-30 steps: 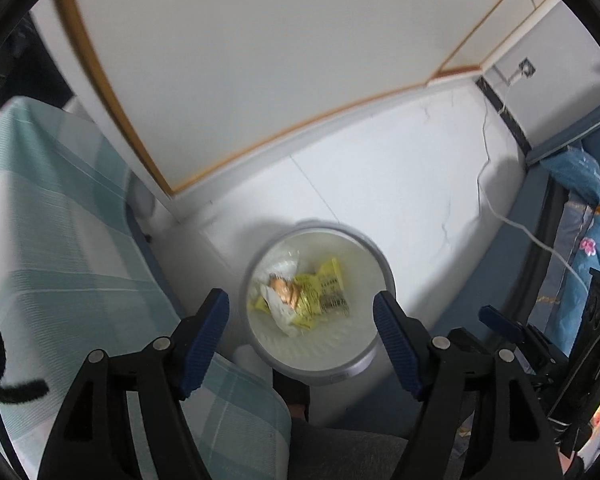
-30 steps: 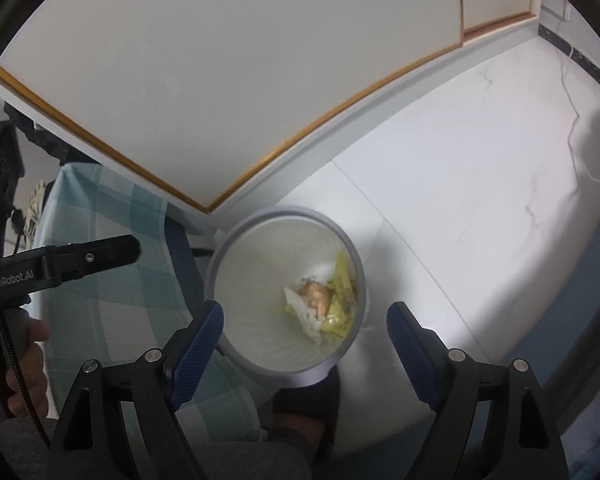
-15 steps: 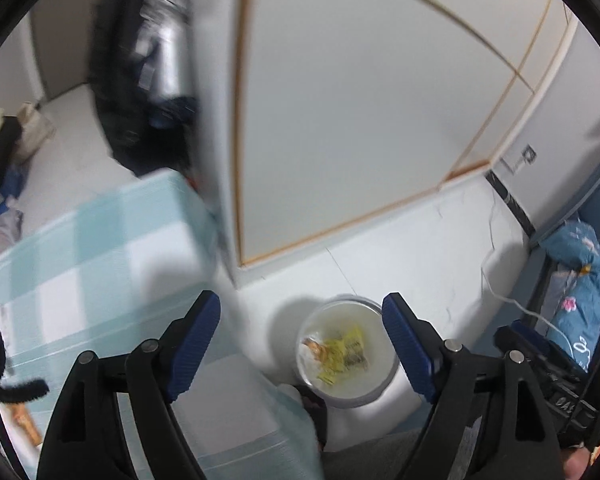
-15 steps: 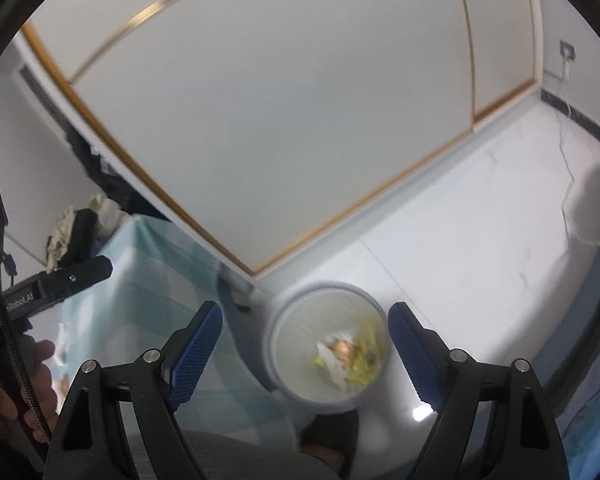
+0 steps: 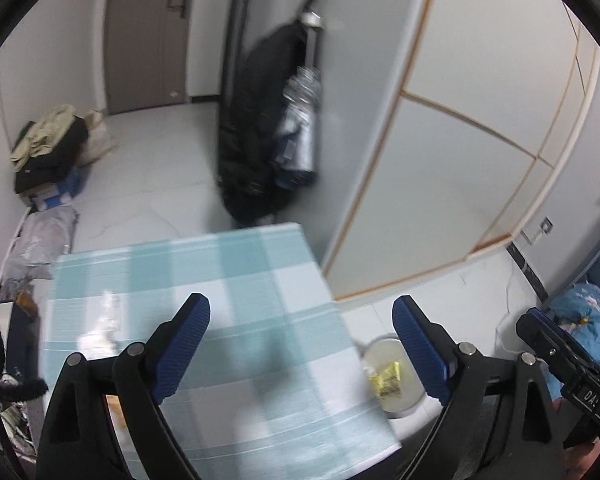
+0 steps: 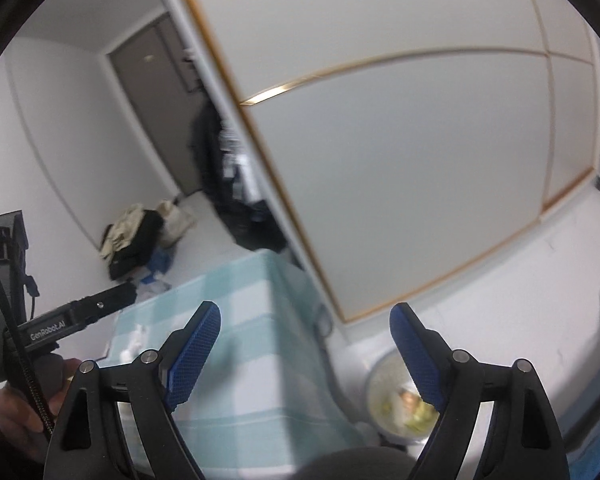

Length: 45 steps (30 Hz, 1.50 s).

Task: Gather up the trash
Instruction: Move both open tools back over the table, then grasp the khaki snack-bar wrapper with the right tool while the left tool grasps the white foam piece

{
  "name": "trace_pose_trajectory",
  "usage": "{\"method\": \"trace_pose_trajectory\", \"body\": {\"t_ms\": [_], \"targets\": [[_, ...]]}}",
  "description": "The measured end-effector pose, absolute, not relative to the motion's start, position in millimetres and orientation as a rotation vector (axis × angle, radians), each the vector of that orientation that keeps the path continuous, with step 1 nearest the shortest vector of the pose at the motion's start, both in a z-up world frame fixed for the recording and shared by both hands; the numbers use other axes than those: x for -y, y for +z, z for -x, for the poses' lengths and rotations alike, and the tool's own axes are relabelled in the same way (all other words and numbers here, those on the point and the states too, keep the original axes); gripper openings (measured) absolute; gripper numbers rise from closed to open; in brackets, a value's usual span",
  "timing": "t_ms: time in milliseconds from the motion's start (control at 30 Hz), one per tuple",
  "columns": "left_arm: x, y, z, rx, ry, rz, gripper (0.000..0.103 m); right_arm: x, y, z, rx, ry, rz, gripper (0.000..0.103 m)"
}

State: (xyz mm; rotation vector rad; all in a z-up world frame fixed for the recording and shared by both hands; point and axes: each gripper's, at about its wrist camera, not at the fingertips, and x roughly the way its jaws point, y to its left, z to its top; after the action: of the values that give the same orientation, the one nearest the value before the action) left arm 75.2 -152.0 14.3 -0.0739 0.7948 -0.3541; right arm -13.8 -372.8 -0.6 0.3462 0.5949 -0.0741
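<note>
Both tools gape wide and empty; trash bin sits low beside right tool; left tool just opened.

White tiled floor, gold-trimmed wardrobe panels, grey door.

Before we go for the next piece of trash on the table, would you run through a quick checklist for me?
1. Left gripper empty, jaws just opened wider: ok.
2. Right gripper open and empty: ok.
3. Yellow wrapper inside the bin: ok.
4. Trash left on the checked tablecloth: white crumpled scrap visible, ok.
5. What the scrap is: cannot tell, blurred.
</note>
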Motion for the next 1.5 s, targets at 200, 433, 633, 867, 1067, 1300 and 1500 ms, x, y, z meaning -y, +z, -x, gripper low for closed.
{"method": "trace_pose_trajectory", "body": {"t_ms": [200,433,633,867,1067,1300,1500], "targets": [[94,23,-63,-0.743,-0.251,0.112,0.093,310,9,-1,-0.569,0.041,-0.278,0.087],[35,15,-63,-0.737,-0.152,0.172,0.095,254,4,-17,-0.583,0.122,-0.235,0.087],[2,3,-65,-0.734,-0.132,0.201,0.095,209,-6,-32,-0.612,0.182,-0.189,0.087],[-41,-21,-68,-0.765,-0.095,0.285,0.095,159,-29,-55,-0.701,0.251,-0.145,0.087],[-82,-36,-70,-0.796,-0.06,0.382,0.095,127,-63,-69,-0.806,0.281,-0.105,0.086],[-107,-51,-72,-0.851,-0.048,0.479,0.095,97,-104,-77,-0.925,0.336,-0.063,0.076],[-114,-55,-73,-0.867,-0.057,0.513,0.095,74,-136,-76,-1.027,0.381,-0.028,0.065]]}}
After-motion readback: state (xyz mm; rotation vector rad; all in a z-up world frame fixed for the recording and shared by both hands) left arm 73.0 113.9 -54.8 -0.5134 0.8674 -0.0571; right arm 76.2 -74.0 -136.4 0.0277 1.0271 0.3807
